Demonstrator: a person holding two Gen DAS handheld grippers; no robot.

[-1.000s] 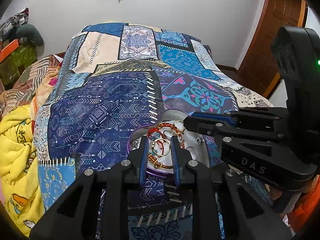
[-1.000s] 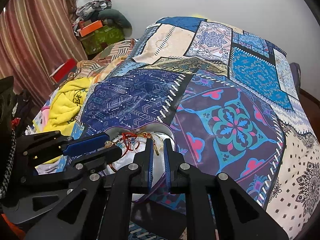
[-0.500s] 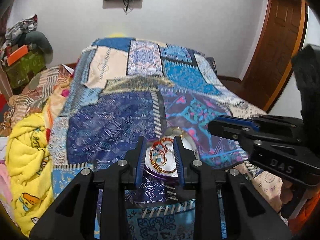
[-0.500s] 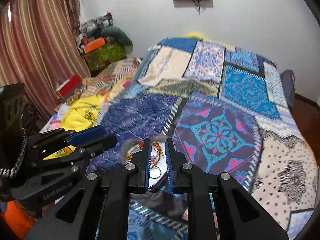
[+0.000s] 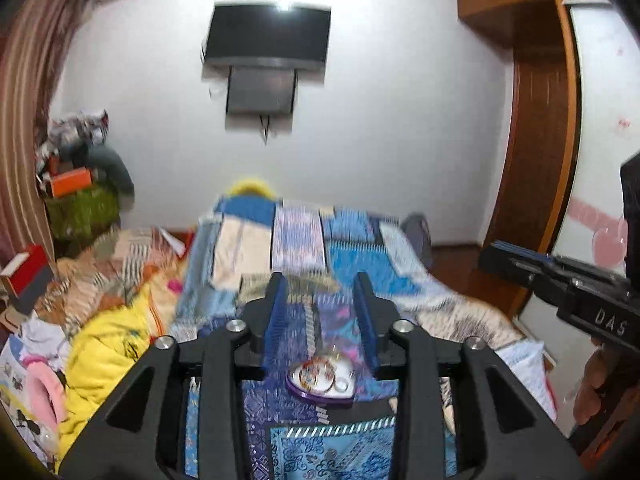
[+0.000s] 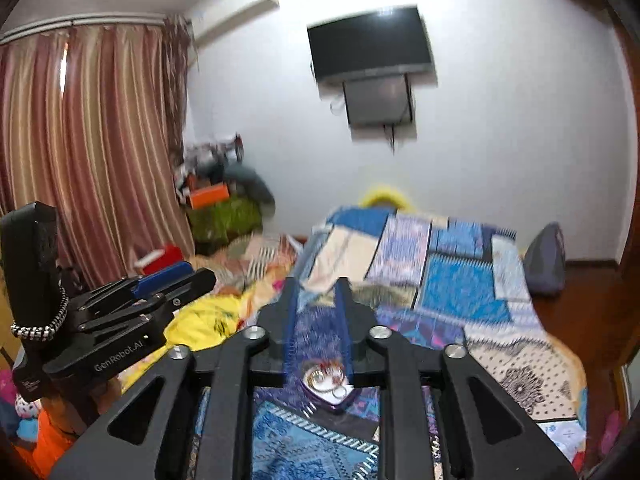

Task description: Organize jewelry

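A purple-rimmed dish [image 5: 320,392] with several bangles and rings [image 5: 320,372] lies on the patchwork bedspread [image 5: 360,260], near the bed's front edge. It also shows in the right wrist view [image 6: 330,398]. My left gripper [image 5: 320,280] is open and empty, raised well above and behind the dish. My right gripper [image 6: 317,284] is open and empty, also high above the dish. Each gripper shows at the edge of the other's view.
A yellow blanket [image 5: 108,344] and piled clothes lie left of the bedspread. A wall TV [image 5: 268,36] hangs at the far end. A wooden door [image 5: 536,148] stands right, striped curtains [image 6: 88,152] left. Boxes and bags [image 6: 224,204] sit in the far corner.
Both grippers have pulled up and back from the dish, which now looks small and far below. The views tilted up to show the wall and TV. Both jaws opened wider.
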